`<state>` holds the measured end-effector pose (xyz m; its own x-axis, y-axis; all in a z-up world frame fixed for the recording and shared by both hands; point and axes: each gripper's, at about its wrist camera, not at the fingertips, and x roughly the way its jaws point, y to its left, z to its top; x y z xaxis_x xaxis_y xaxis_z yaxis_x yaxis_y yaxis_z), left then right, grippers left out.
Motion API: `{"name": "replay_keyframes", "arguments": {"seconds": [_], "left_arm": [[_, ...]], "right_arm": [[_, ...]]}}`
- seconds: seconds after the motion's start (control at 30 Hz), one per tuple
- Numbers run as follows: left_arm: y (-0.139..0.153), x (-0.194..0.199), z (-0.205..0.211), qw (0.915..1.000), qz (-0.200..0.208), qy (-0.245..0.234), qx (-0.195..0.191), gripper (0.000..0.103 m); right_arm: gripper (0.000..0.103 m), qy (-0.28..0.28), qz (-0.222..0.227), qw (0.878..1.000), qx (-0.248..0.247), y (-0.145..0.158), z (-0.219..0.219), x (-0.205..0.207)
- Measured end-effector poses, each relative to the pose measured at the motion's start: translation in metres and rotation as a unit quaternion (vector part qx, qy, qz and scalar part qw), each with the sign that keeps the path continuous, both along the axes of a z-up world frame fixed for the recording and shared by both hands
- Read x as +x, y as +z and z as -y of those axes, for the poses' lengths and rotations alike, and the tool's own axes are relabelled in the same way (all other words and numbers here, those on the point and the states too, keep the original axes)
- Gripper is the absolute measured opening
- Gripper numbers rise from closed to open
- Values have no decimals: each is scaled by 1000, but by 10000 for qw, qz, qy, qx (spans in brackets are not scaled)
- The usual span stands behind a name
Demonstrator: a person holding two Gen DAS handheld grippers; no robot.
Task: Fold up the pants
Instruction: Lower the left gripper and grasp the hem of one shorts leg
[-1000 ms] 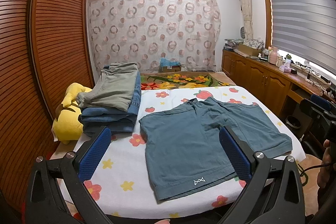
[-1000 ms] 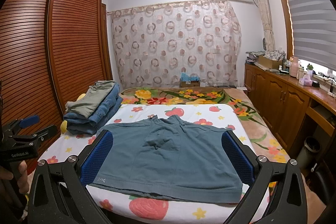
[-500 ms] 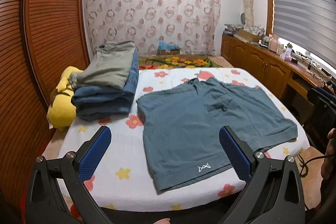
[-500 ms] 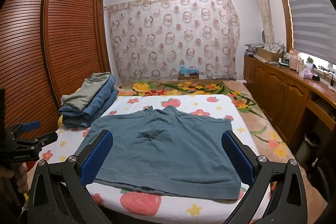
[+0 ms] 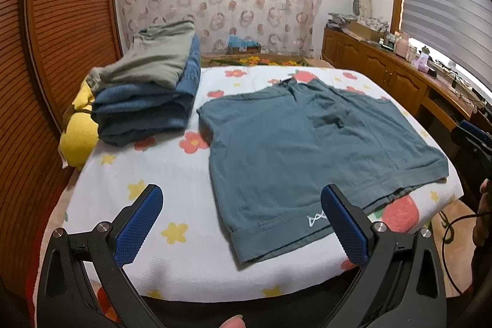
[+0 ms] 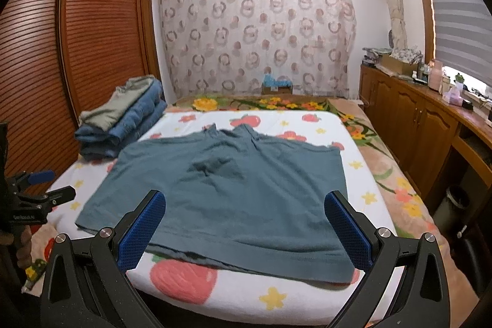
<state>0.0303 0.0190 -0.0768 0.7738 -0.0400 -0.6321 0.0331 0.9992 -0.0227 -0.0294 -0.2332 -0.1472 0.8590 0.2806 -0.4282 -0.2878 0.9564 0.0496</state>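
Note:
Teal-blue shorts (image 5: 310,149) lie flat on the flowered bed sheet (image 5: 153,174), waistband far, leg hems toward me, a small white logo by the near left hem. My left gripper (image 5: 243,205) is open above the bed's near edge, its blue pads astride the near left hem corner, not touching. In the right wrist view the same shorts (image 6: 233,189) fill the middle of the bed. My right gripper (image 6: 246,211) is open, hovering above the near hem with nothing between its fingers. The left gripper's body (image 6: 30,199) shows at that view's left edge.
A stack of folded clothes (image 5: 150,91), olive on top of blue denim, sits at the bed's far left, beside a yellow plush toy (image 5: 78,131). A slatted wooden wardrobe (image 6: 77,51) runs along the left. Wooden cabinets (image 6: 424,128) line the right wall, a bin (image 6: 455,205) below.
Both grippers have moved forward and tilted down toward the bed, so the shorts sit nearer and larger in both views. Jaws stay open. The shorts have not moved.

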Motion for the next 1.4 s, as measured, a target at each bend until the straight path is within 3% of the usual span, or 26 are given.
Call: {"name": "replay_keyframes", "arguments": {"seconds": [0.27,0.53,0.73,0.83,0.97,1.03,1.33,1.4], "left_arm": [[-22,4,-9,9991,-331,-204,-137,98],[-36,1,-14,9967,-626,-422,-306,69],[-45,-5,-15,9952,-775,-515,-288,57],[-49,-4,-16,9948,-823,-518,-298,54],[-49,-3,-14,9950,-801,-573,-190,49],[-49,-4,-13,9944,-789,-688,-158,42],[-43,-5,-9,9931,-696,-928,-196,10],[-38,-4,-8,9928,-636,-985,-260,8]], "right_arm": [[102,53,-333,9994,-124,-2,5,7],[101,132,-444,9988,-148,3,7,3],[101,217,-467,9985,-201,0,6,-1],[97,313,-547,9978,-187,-4,10,3],[80,482,-723,9961,-161,-6,14,7],[73,537,-784,9954,-131,-7,19,7],[72,621,-832,9945,-126,-3,28,7],[69,636,-813,9945,-146,-3,28,8]]}}
